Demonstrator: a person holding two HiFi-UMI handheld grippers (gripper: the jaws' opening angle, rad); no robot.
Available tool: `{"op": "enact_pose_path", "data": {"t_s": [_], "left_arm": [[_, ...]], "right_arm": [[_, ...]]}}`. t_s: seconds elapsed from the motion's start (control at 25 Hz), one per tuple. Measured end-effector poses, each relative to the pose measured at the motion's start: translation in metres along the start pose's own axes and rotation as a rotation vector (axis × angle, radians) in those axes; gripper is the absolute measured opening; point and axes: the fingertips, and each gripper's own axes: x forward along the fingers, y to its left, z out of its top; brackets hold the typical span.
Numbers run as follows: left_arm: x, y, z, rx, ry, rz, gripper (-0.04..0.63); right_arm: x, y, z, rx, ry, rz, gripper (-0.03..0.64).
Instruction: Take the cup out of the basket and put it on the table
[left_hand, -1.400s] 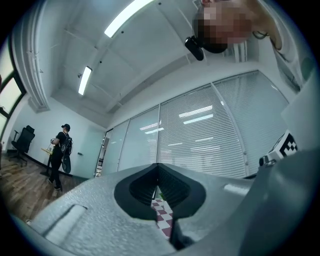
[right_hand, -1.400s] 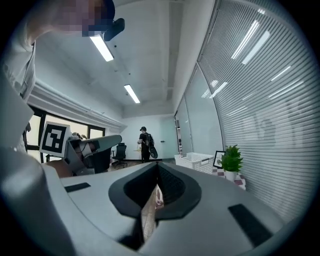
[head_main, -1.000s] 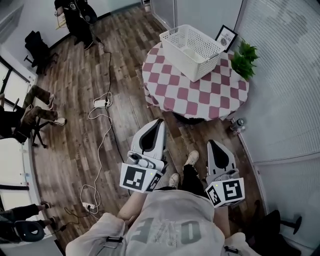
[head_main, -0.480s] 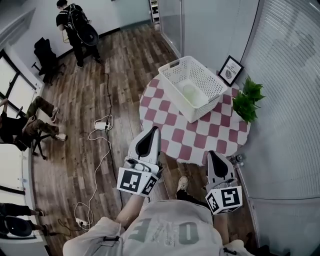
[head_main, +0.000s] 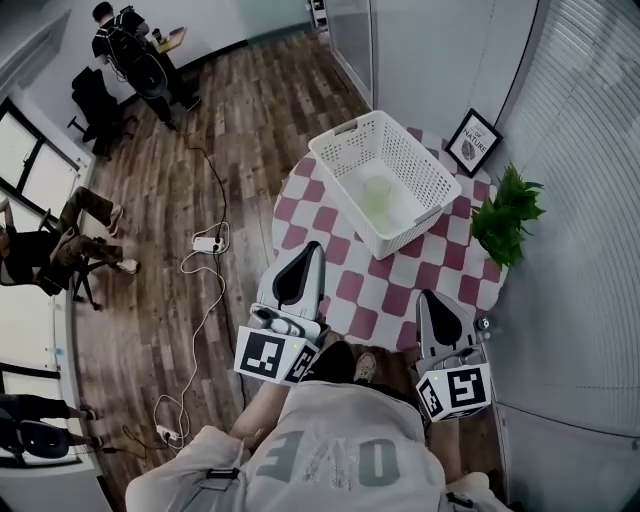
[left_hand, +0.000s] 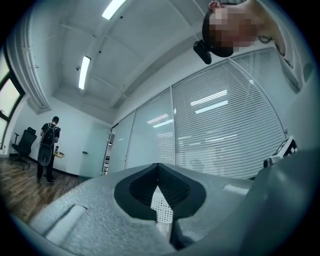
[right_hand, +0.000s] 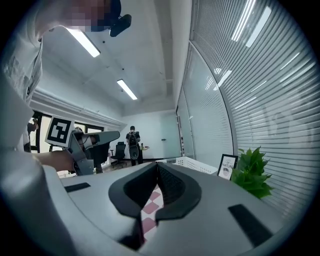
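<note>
A white mesh basket (head_main: 420, 170) stands on the round table with a pink-and-white checked cloth (head_main: 345, 295). A pale green cup (head_main: 378, 191) sits upright inside the basket. My left gripper (head_main: 313, 246) hovers at the table's near left edge, shut and empty, well short of the basket. My right gripper (head_main: 424, 294) hangs over the near right edge, shut with nothing in it. In the right gripper view my right gripper (right_hand: 157, 165) points along the table toward the basket (right_hand: 195, 162). In the left gripper view my left gripper (left_hand: 159, 167) shows basket mesh behind its closed tips.
A potted plant (head_main: 508, 215) and a framed picture (head_main: 473, 142) stand at the table's far right. Blinds cover the glass wall (head_main: 590, 200) on the right. Cables and a power strip (head_main: 207, 243) lie on the wood floor. People (head_main: 120, 45) are at the left.
The person has stepped toward the table: it and the basket sit lower and nearer in the head view, and the cup now shows inside. Both grippers reach over the table's near edge.
</note>
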Motion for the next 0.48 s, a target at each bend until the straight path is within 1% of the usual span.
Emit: {"op": "enact_pose_path", "data": {"t_s": [0.12,0.2,0.4,0.48], "left_arm": [[0.02,0.01,-0.004,-0.004,-0.001,-0.007,0.005],[0.037,0.017,-0.007,-0.009,-0.004,-0.017,0.005],[0.075,0.03,-0.011,-0.009,-0.022,-0.056,0.005],[0.088,0.038,-0.016,-0.007,-0.017,-0.075,0.005]], "right_arm": [[0.016,-0.007,0.001,-0.013,0.0,0.009,0.011],[0.027,-0.014,0.004,-0.017,0.001,-0.001,0.011],[0.059,-0.028,0.017,-0.017,-0.022,0.002,0.011],[0.074,-0.031,0.018,-0.007,-0.019,-0.007,0.011]]}}
